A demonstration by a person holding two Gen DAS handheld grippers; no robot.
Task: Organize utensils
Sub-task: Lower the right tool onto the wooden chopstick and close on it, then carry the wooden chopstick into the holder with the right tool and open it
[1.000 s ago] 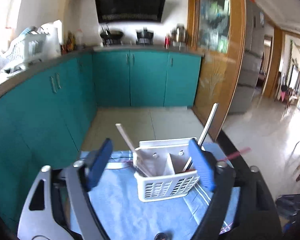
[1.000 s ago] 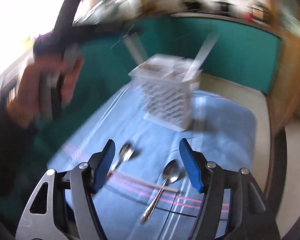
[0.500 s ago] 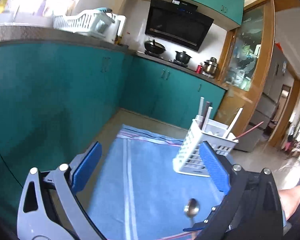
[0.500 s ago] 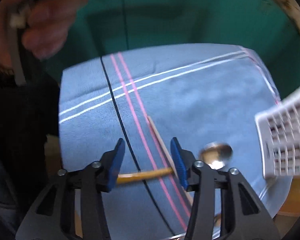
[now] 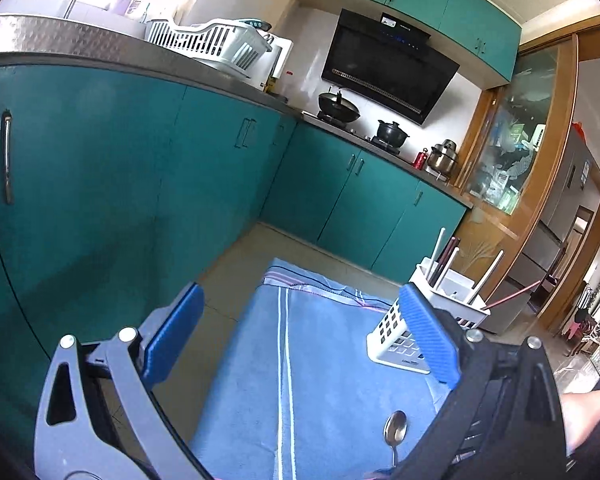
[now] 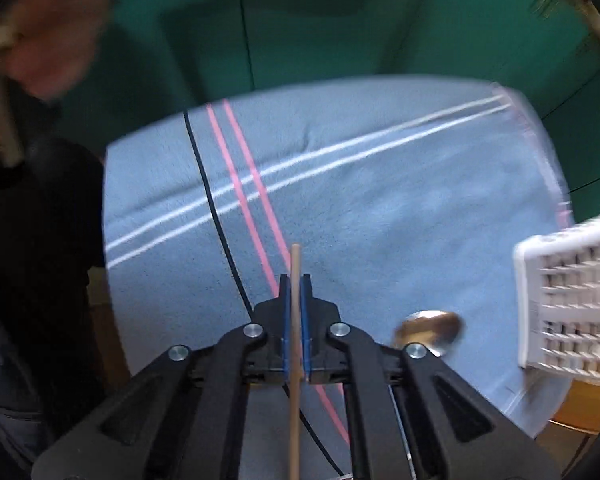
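Only the right wrist view shows right tongs (image 6: 295, 280) clamping a chopstick (image 6: 295, 320); left tongs (image 5: 300, 340) gape.

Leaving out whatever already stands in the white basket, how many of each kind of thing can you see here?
Wooden chopstick, clamped in the right gripper: 1
Spoon, lying on the cloth: 1
White basket: 1
Blue cloth: 1
Total: 4

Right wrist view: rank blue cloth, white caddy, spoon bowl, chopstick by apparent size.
1. blue cloth
2. white caddy, cut off by the frame, so true extent unsure
3. chopstick, long but thin, close to the camera
4. spoon bowl, partly hidden
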